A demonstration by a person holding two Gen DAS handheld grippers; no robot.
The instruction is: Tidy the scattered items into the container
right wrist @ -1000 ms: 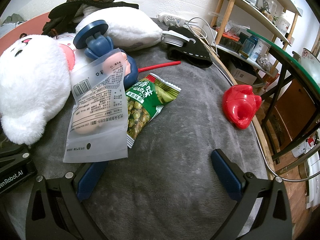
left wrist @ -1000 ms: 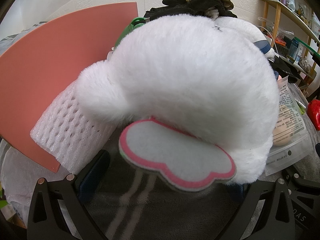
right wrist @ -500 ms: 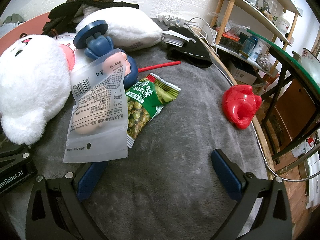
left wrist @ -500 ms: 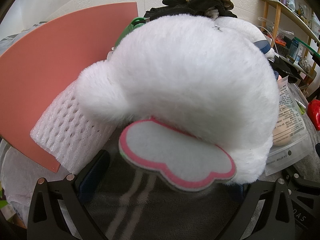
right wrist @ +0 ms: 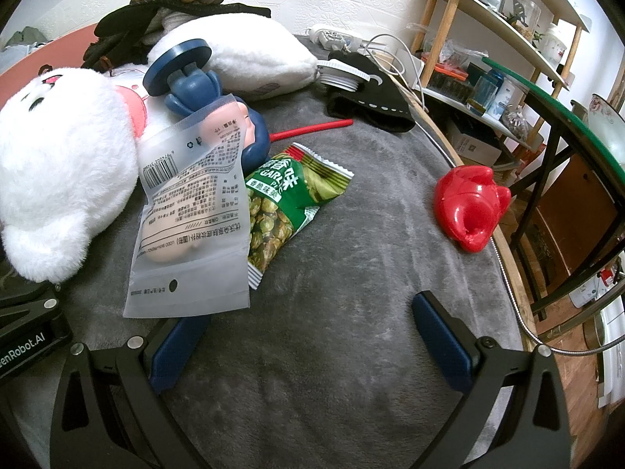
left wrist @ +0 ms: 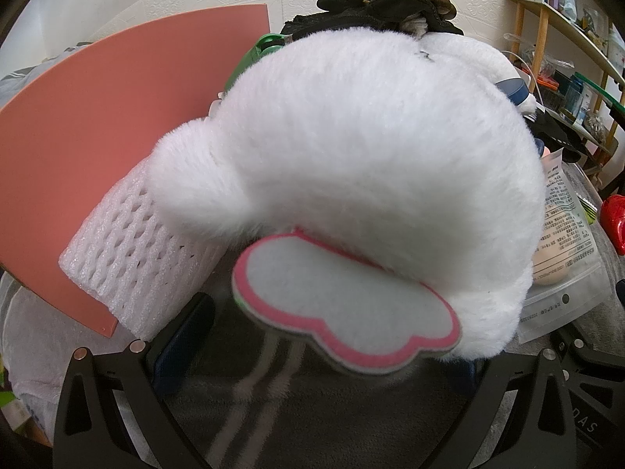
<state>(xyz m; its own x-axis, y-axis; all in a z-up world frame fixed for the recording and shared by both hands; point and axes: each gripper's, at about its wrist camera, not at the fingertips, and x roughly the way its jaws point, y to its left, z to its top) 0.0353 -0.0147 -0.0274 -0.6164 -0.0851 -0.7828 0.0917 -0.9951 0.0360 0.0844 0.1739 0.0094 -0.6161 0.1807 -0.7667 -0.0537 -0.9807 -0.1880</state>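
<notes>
Two claws stand spread and empty: the left claw (left wrist: 312,348) faces the fluffy white plush rabbit toy (left wrist: 351,172) lying on the grey fleece-covered bench (right wrist: 351,312), which looks light and squashy, best pinched at its small arm.

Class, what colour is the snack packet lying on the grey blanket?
Green snack packet, seen best from the right wrist.
</notes>
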